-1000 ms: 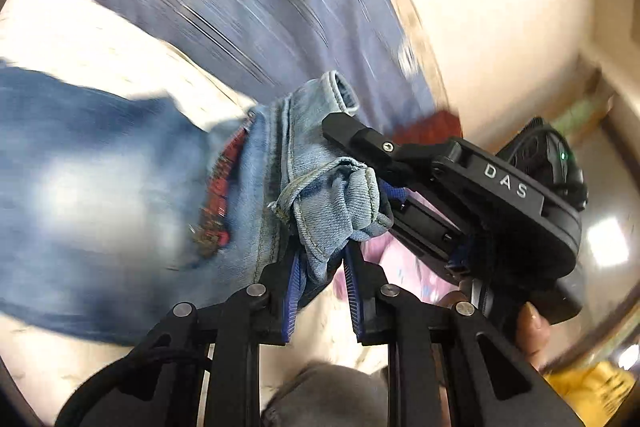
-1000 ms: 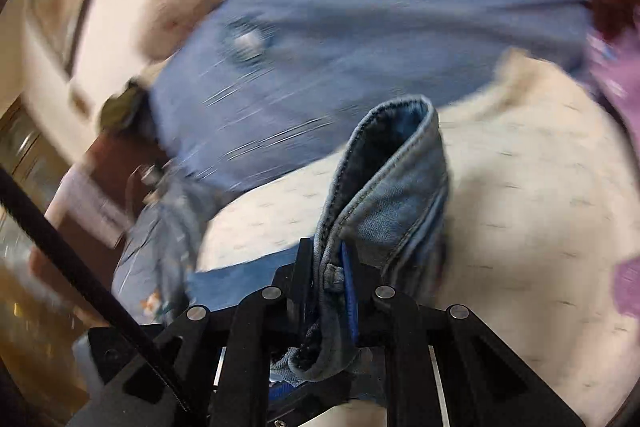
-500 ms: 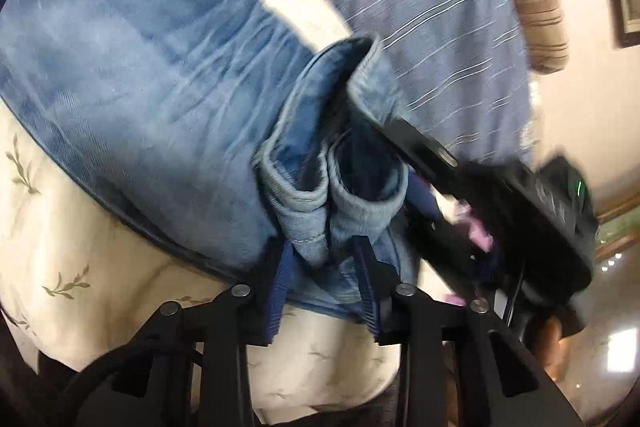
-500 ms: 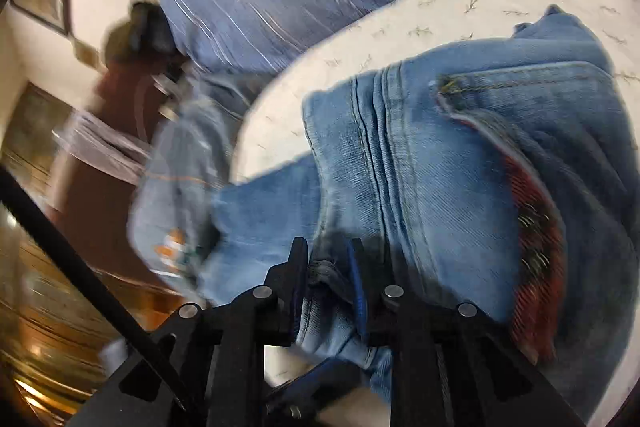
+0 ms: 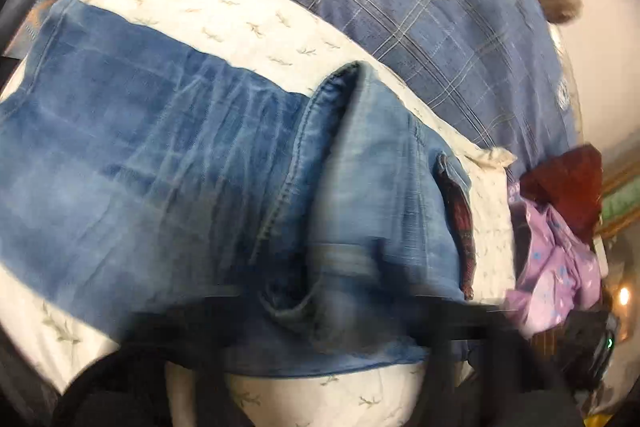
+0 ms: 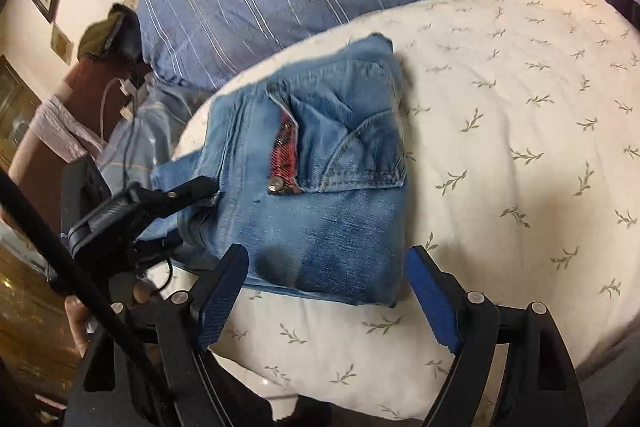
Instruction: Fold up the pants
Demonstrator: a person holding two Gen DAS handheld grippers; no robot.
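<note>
Folded jeans [image 6: 320,187] on the bed's cream quilt [image 6: 520,167], left tongs [image 6: 200,193] just closing, pinching their edge, right tongs [image 6: 326,301] just opened wide, empty

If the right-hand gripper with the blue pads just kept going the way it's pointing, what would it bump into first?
Most likely the folded blue denim pants on the cream leaf-print pillow. The right gripper is open, its pads astride the near edge; depth is uncertain.

warm indoor light; left view motion-blurred; right sharp; fisheye edges dark
</note>
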